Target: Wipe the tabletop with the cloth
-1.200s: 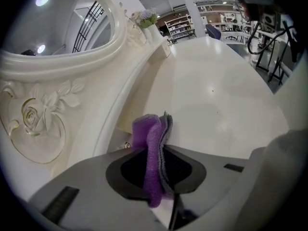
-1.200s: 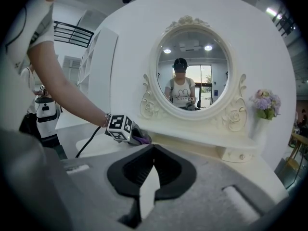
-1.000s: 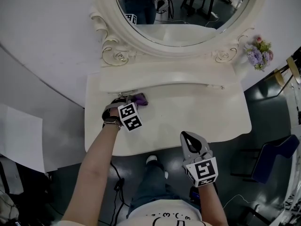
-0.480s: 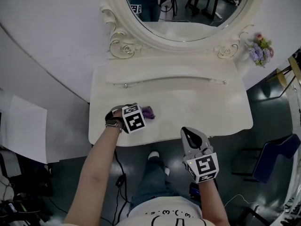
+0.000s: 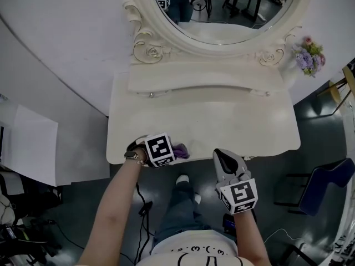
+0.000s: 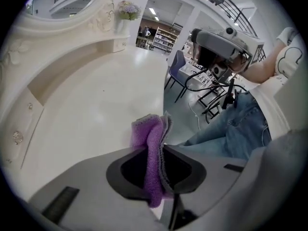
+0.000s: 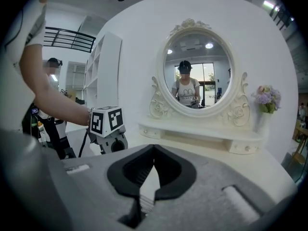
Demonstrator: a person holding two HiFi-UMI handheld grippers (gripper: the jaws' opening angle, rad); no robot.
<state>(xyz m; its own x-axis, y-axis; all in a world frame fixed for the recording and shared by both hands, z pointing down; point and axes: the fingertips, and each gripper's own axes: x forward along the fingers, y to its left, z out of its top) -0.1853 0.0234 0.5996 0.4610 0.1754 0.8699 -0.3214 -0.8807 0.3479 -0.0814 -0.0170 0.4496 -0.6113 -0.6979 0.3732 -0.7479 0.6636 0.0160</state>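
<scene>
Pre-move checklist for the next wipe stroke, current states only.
1. Cloth clamped in left tongs: ok, a fold sticks out past the tips.
2. Cloth pressed on tabletop: cannot tell.
3. Room to wipe further toward the person: not ok, the cloth sits at the front edge.
4. Right tongs out of the path: ok, shut, empty, held off the front edge.
5. Flowers clear of the stroke: ok, far right beside the mirror.
</scene>
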